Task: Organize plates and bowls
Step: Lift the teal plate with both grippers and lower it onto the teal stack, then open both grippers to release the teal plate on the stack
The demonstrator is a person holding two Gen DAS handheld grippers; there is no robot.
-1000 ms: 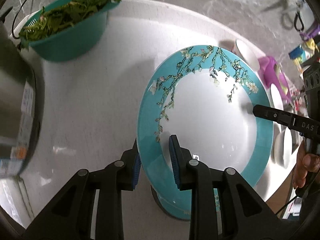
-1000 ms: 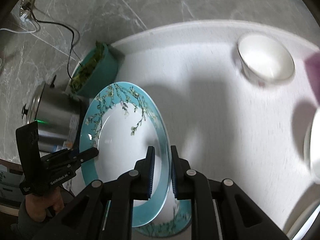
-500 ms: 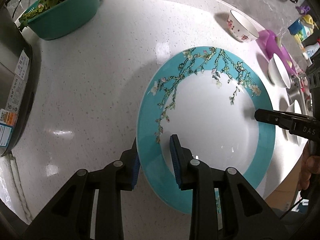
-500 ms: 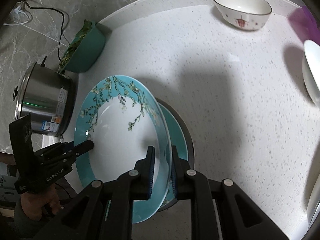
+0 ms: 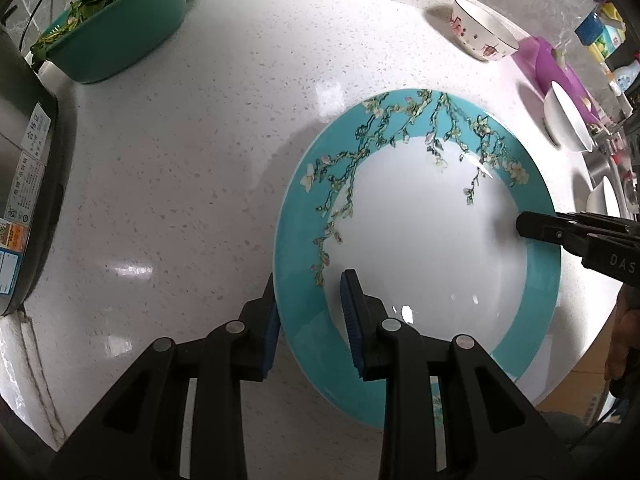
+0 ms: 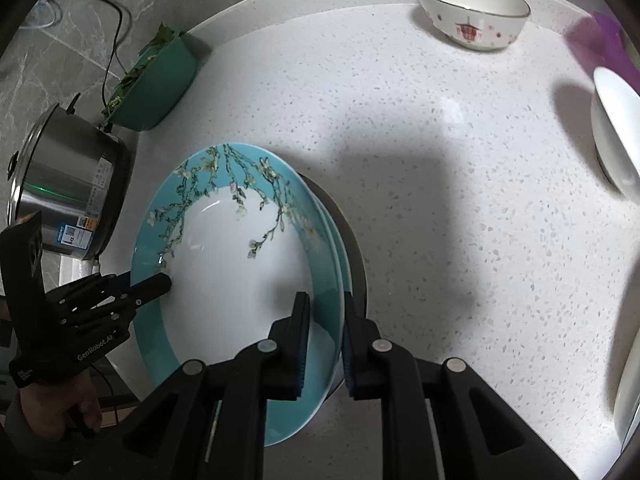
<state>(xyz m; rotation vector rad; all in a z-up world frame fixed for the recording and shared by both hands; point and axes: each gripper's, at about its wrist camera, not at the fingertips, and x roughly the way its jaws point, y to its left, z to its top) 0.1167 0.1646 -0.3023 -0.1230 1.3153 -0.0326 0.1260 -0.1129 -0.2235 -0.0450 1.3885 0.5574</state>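
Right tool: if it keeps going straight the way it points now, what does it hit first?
Probably the second teal plate stacked right under the flowered plate that the right tool grips by the rim; the gap between the two plates is unclear.

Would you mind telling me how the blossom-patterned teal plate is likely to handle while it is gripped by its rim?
The teal plate looks glazed and shiny, so probably slippery between pads. It is likely rigid and breakable. Both the left gripper and right gripper pinch opposite rims, suggesting it is heavy.
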